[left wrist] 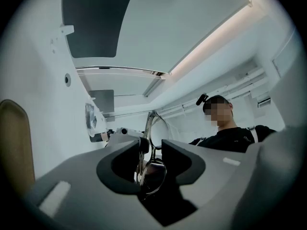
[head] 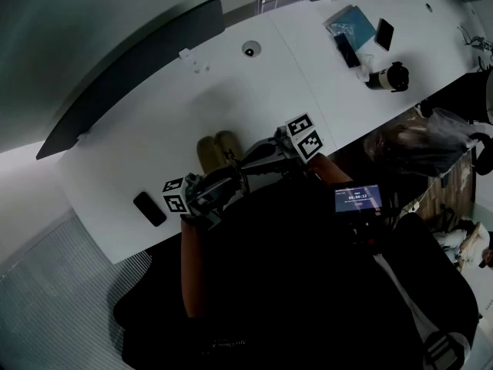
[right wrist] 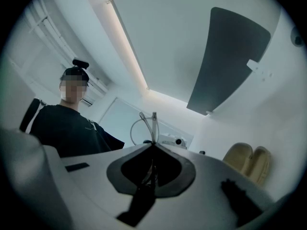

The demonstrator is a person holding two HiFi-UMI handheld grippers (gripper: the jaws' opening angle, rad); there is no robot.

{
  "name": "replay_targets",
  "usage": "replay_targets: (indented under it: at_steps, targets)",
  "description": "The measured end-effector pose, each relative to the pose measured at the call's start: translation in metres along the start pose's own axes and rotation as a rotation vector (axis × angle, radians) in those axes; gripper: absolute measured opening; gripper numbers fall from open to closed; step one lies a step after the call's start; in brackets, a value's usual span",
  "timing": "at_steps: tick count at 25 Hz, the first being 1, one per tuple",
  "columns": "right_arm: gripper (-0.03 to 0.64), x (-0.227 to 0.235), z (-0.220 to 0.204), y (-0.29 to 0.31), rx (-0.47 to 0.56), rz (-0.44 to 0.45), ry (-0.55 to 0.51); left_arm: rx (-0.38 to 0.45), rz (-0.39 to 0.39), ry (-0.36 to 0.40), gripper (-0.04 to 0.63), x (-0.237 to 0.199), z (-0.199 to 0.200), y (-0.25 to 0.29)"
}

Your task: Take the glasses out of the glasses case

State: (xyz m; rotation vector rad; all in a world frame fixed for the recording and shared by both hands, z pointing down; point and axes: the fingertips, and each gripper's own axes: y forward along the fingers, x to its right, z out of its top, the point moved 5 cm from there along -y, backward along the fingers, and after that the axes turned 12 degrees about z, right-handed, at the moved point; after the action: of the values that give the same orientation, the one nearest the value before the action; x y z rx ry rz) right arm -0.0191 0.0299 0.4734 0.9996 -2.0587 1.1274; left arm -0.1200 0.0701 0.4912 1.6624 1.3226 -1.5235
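An open tan glasses case (head: 218,151) lies on the white table (head: 154,129); it also shows as the case (right wrist: 249,162) at the right of the right gripper view and the case (left wrist: 17,143) at the left edge of the left gripper view. The thin-framed glasses (left wrist: 153,172) hang in the air between both grippers, above the table's front edge. My right gripper (right wrist: 153,146) is shut on the glasses' (right wrist: 151,123) thin frame. My left gripper (left wrist: 152,145) has the glasses between its jaws, one finger at the frame and a small gap on the other side. In the head view the left gripper (head: 229,177) and right gripper (head: 254,154) meet just in front of the case.
A black phone (head: 149,208) lies at the table's front left. At the far right lie a blue book (head: 353,23), two dark phones (head: 384,34) and a dark bottle-like object (head: 389,77). A round grommet (head: 250,49) sits mid-table. A person in black (left wrist: 225,133) appears in both gripper views.
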Motion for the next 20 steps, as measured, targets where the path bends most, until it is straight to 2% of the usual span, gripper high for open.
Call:
replay_targets:
  at_steps: [6, 14, 20]
  targets:
    - [0.020, -0.003, 0.003, 0.001, -0.021, 0.016, -0.012, 0.019, -0.028, 0.019, 0.103, 0.005, -0.002, 0.004]
    - [0.020, -0.007, 0.000, -0.002, -0.026, 0.034, 0.000, -0.001, -0.075, 0.024, 0.063, 0.009, -0.010, 0.016]
    - [0.020, -0.009, 0.001, -0.003, -0.026, 0.064, 0.005, 0.005, -0.068, 0.085, 0.037, 0.014, -0.011, 0.024]
